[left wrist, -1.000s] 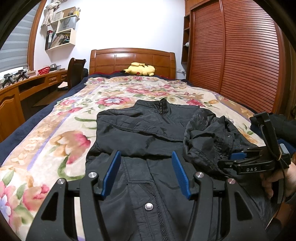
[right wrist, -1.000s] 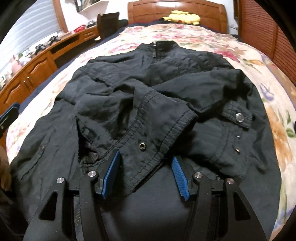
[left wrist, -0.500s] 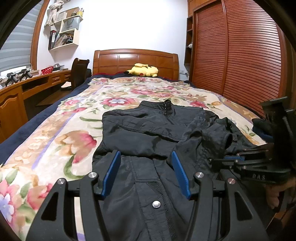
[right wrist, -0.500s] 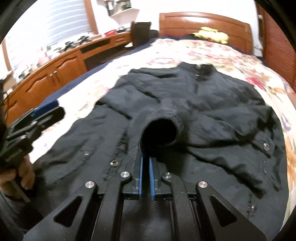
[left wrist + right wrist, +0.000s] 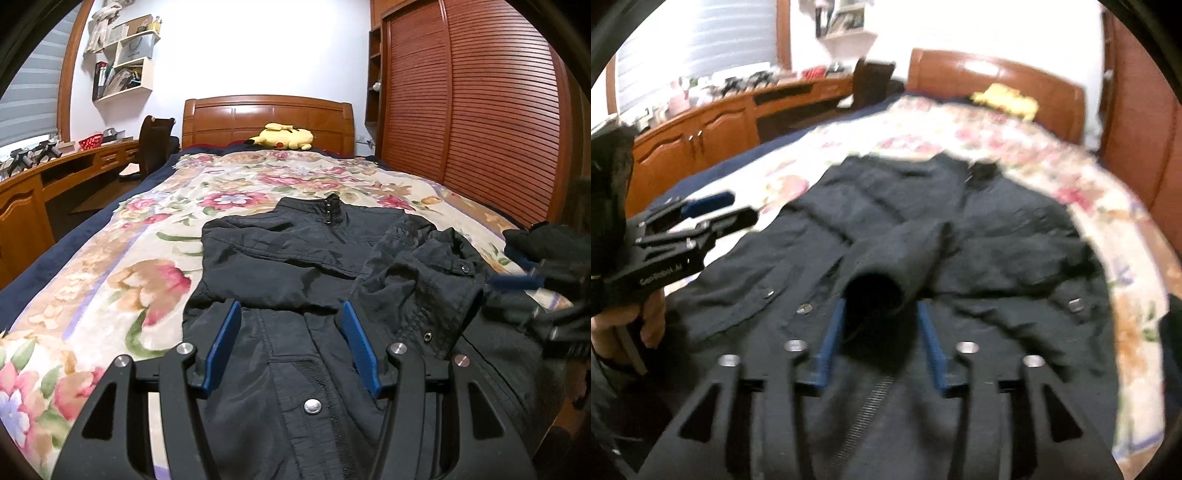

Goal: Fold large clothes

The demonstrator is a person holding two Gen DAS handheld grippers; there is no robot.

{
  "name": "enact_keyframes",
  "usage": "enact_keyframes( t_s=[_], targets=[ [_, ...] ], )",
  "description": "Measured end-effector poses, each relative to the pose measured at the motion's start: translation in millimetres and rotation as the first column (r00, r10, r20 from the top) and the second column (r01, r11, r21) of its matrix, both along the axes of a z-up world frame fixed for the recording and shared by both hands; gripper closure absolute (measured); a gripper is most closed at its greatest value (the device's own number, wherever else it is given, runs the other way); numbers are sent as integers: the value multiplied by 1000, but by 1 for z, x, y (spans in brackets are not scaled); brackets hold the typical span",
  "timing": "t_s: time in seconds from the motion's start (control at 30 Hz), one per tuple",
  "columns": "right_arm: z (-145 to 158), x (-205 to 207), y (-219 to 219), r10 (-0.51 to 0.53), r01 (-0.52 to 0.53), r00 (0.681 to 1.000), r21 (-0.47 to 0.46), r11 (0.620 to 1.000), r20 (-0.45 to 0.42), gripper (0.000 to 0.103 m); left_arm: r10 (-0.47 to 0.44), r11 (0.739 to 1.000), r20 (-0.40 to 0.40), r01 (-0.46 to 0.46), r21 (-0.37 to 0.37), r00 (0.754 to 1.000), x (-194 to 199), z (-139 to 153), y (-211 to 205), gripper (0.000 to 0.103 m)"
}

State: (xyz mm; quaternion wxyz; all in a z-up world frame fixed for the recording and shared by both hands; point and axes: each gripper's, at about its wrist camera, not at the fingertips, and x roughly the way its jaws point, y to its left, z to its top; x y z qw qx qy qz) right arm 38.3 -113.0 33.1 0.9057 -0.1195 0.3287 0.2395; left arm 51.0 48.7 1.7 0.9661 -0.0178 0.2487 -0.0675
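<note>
Black jacket (image 5: 295,266) spread front-up on the bed (image 5: 110,266), collar toward the headboard, hem toward the cameras; laid flat presumably so each sleeve can be turned inward in turn. Right sleeve (image 5: 424,280) already drawn across the chest, cuff (image 5: 873,291) lying open-mouthed near the zip. Left sleeve folded in too, it seems, under a crease along that side.

Left tongs (image 5: 291,347) open, pads wide apart, hovering low over the hem with nothing between them; likely waiting for the next fold. Right tongs (image 5: 879,339) open as well, pads apart either side of the cuff, cloth no longer pinched, though blur hides whether a pad touches it.

Against half a second ago: right tongs then clamped shut on the cuff, now parted, so sleeve released where it lies. Right view much blurrier, suggesting quick motion. Left tongs open then as now, but closer in. A second ago, right tongs open around the cuff.
</note>
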Motion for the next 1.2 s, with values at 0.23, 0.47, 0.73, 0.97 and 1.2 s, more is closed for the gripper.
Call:
enact_keyframes(
  t_s=[0.23,0.47,0.73,0.97,1.2],
  targets=[
    [9,11,-42,-136,140,985,-31,990,110,45,-52,998,-23,53,28,998,1,-3,-19,47],
    [-18,36,-55,-231,234,969,-31,972,90,45,-70,996,-65,74,53,995,10,-13,-36,47],
    [-29,57,-79,-272,269,962,69,961,37,45,-59,993,-126,72,99,990,21,-30,-48,47],
    [-32,57,-91,-272,270,958,37,962,87,45,-57,989,-183,81,126,981,31,-34,-54,47],
    [-35,60,-103,-272,268,961,69,961,52,45,-100,992,-236,116,53,967,45,-23,-62,47]
  ],
)
